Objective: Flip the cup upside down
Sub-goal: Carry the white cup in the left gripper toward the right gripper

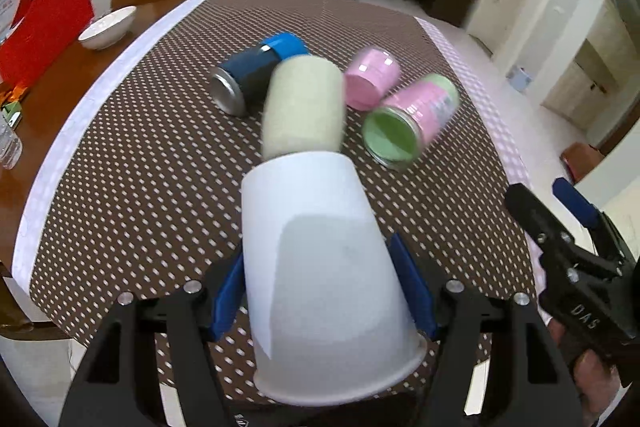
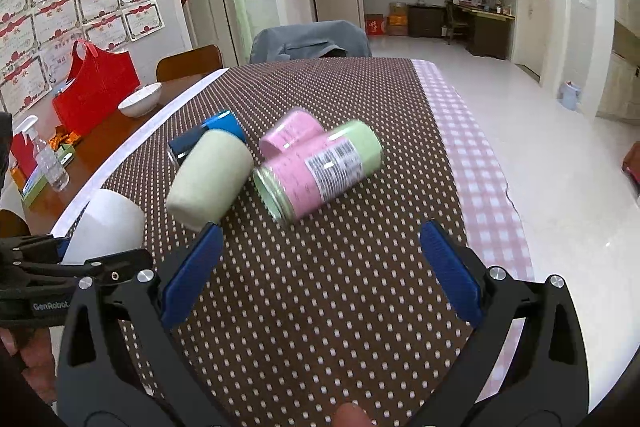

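Left tongs (image 1: 320, 291) clamped on the white paper cup (image 1: 324, 279), blue pads (image 1: 226, 301) pressed against both side walls near the rolled rim. Cup held tipped over, closed base pointing away and up, open mouth turned toward the camera and down: judged mid-flip, close to fully inverted. Grip taken on the wide end, likely so the mouth could be set flat on the table (image 1: 140, 155) without the pads getting underneath. Held above the near part of the brown dotted cloth, whether touching it could not be told.

Right tongs (image 2: 320, 267) spread wide and empty, hovering over bare cloth at the near right, seemingly kept out of the way while the left did the work. Same cup (image 2: 106, 231) glimpsed from that side at the far left, clear of the right pads.

Farther out, a cluster of lying containers: a cream cup (image 1: 304, 107) just beyond the white one, a dark blue can with a blue lid (image 1: 256, 75) to its left, a pink cup (image 1: 372, 77) and a pink-and-green labelled jar (image 1: 412, 119) to the right, those two touching in the right view. White bowl (image 1: 108, 27) and red bag (image 1: 48, 23) well apart on the bare wood at far left.

Next move judged a straight lowering, mouth down, short of the cream cup to avoid knocking it.
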`<state>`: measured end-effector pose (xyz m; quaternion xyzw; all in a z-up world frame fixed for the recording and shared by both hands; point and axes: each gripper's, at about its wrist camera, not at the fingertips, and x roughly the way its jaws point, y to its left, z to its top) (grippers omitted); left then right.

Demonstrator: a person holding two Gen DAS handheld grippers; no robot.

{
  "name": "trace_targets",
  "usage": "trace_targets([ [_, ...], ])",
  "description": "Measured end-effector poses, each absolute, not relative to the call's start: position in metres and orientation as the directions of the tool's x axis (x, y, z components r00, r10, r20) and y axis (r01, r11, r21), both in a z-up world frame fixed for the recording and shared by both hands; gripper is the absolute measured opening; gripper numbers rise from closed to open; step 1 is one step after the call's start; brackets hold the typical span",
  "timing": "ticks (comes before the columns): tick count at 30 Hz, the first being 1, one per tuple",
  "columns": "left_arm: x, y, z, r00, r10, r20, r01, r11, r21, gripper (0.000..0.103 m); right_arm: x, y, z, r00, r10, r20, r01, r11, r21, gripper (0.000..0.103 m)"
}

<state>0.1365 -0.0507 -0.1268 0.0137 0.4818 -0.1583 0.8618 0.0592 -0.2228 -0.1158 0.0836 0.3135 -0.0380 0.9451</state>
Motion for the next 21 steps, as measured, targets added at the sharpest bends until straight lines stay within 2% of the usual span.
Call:
trace_targets([
  [12,0.121,-0.077,-0.165,0.444,-0.281,-0.851,0.336,0.933,-0.132,0.068,0.032,-0.232,-0.129,0.811,-0.05,-0.583,0.151,0.981,0.125,0.097],
  [21,0.14,-0.08,-0.187,0.391,-0.264,-0.882,0.338,0.932,-0.129,0.07,0.035,-0.232,-0.132,0.809,-0.051,-0.586,0.154,0.98,0.126,0.097],
])
